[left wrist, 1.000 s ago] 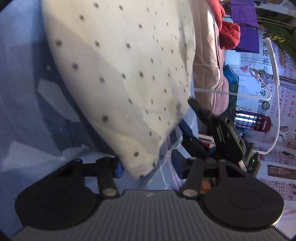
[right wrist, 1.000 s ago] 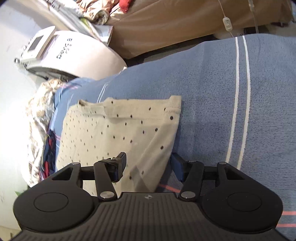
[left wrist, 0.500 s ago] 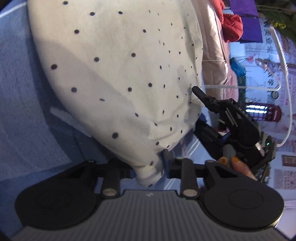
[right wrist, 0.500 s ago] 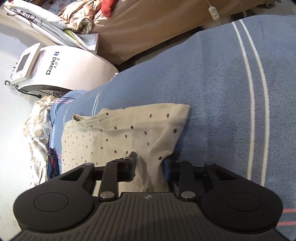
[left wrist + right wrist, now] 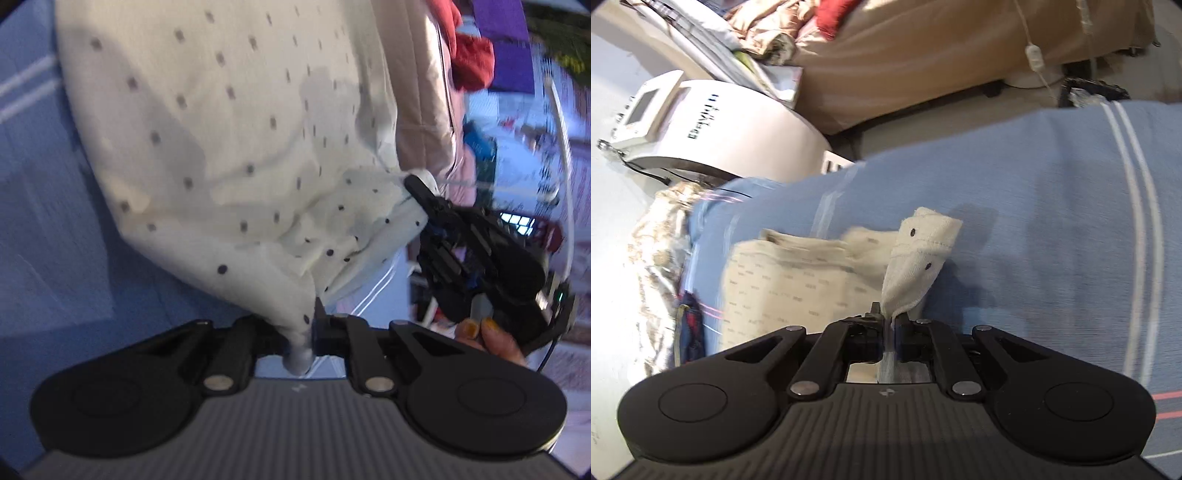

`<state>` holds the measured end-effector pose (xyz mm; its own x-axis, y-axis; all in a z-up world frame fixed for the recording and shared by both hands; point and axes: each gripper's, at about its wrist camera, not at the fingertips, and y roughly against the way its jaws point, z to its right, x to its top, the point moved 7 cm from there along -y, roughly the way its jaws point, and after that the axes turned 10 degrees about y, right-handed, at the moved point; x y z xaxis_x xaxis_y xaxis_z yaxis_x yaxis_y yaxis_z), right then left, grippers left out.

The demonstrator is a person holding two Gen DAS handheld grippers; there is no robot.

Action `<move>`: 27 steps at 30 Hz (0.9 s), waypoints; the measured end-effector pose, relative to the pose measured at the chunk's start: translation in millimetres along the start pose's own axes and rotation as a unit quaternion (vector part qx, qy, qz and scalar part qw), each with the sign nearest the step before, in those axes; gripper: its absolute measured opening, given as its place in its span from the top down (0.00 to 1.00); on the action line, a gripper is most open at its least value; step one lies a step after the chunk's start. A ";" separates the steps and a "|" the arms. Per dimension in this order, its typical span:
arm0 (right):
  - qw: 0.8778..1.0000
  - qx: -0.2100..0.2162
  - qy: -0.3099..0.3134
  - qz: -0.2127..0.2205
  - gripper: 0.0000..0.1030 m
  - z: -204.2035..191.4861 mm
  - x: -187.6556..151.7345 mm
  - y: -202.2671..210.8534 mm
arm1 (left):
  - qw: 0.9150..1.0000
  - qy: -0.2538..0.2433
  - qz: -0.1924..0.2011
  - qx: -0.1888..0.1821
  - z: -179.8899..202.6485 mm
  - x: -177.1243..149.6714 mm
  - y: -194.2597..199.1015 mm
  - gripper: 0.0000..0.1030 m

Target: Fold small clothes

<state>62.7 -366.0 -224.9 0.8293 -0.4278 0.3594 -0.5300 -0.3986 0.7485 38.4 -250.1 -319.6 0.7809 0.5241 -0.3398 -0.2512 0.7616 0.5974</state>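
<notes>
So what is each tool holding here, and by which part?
Both are closing on the cream dotted garment: left tool on a bunched corner, right tool on another, hemmed corner.

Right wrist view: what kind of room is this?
Probably a bedroom or a lived-in home room. The dotted garment lies on a blue striped blanket over a soft surface like a bed, a tan covered sofa or bed with piled clothes stands behind, and a white machine sits beside it.
</notes>
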 end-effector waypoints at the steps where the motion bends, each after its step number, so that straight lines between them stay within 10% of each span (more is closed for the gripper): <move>1: 1.000 0.006 -0.001 0.003 0.90 -11.8 3.8 -2.9 | 1.000 0.011 0.005 -0.009 2.3 11.9 11.9 0.91; 12: 0.998 0.047 0.022 -0.032 0.91 -176.1 42.0 -148.7 | 0.988 0.038 0.147 -0.026 4.0 193.7 159.1 0.91; 20: 0.994 0.032 0.061 -0.080 0.90 -234.2 32.5 -217.0 | 0.982 0.089 0.166 -0.022 -32.9 252.4 204.6 0.89; 27: 0.994 0.027 0.092 -0.050 0.42 -245.9 40.9 -214.0 | 0.973 0.019 0.230 0.032 -44.5 268.9 244.9 0.52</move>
<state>253.6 -98.6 -233.4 0.8941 -0.2310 0.3838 -0.4479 -0.4766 0.7565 161.4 94.4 -297.0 0.5722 0.8184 -0.0530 -0.5316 0.4194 0.7358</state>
